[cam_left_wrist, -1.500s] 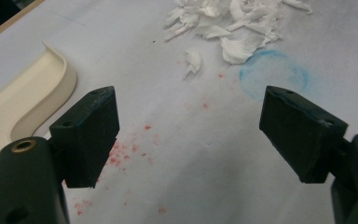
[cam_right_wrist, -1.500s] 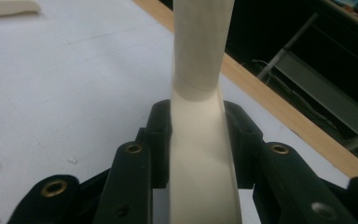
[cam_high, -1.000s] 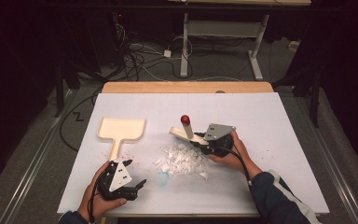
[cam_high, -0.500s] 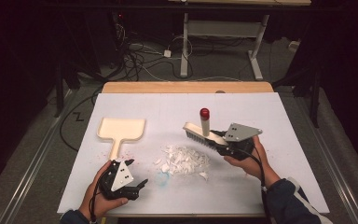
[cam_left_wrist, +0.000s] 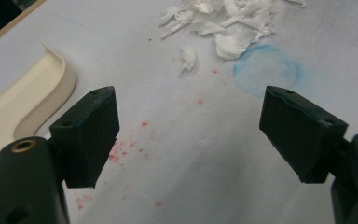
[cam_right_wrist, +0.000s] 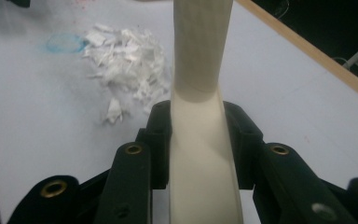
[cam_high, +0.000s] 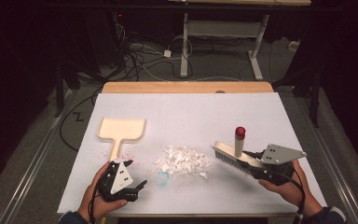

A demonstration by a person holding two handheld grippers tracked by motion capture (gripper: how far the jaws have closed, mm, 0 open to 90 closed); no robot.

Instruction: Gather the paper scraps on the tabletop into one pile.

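Moved rightward, the right gripper (cam_high: 256,164) clamps a cream brush (cam_high: 233,155) beside shredded white paper (cam_high: 183,160); left gripper (cam_high: 129,178) gapes near dustpan (cam_high: 120,130).

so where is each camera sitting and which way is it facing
High view: above the person's side, looking forward and down on the table; both hands, left claw, right claw.
Left gripper view: rides the left claw, looks past its open jaws at dustpan and paper scraps.
Right gripper view: rides the right claw, shut on the brush.
All three share the scraps.
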